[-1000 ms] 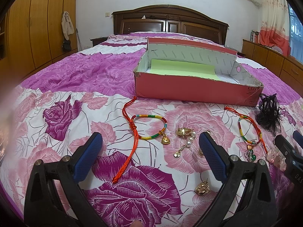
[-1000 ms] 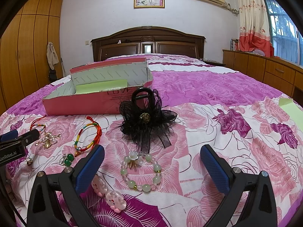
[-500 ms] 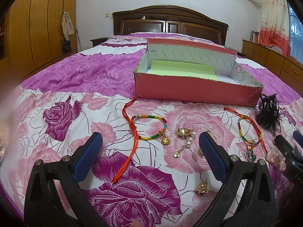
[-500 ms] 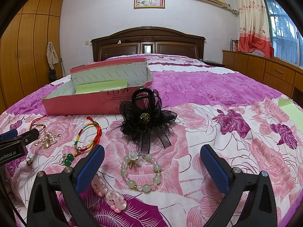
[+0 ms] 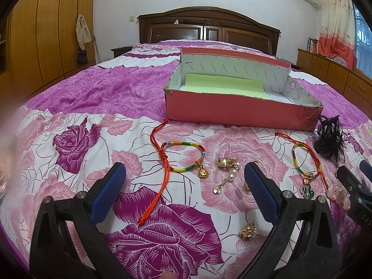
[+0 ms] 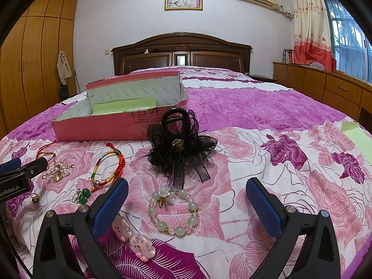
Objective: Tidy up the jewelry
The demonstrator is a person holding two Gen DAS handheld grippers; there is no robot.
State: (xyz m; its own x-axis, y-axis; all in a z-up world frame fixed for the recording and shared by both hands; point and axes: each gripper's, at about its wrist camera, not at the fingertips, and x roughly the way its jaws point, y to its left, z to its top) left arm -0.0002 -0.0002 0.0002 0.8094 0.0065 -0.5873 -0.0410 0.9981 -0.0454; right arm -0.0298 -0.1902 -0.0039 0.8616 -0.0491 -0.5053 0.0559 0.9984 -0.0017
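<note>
Gold, bead and cord pieces all lie loose on the bed (image 5: 111,93), none of them yet in the pink box (image 5: 232,110), which sits open farther back holding only a green sheet of paper (image 5: 223,84). By that showing the organizing has hardly begun and every piece is left to move.

Nearest the left gripper (image 5: 183,186) are a striped cord bracelet (image 5: 183,157) with a gold charm, a cluster of gold and pearl earrings (image 5: 226,168) to its right, and a gold pendant (image 5: 248,231) nearer still. A second cord bracelet (image 5: 305,160) lies farther right.

In front of the right gripper (image 6: 186,203), between its spread fingers, lies a green bead bracelet (image 6: 173,209); two small pink charms (image 6: 132,234) rest at its near left, and a black feathered hair clip (image 6: 180,146) stands just beyond, close against the box's front wall.

Both grippers hang open over the bedspread, their blue fingers (image 5: 109,193) wide apart and grasping nothing. The bead bracelet looks the likeliest first pick for the right one.
</note>
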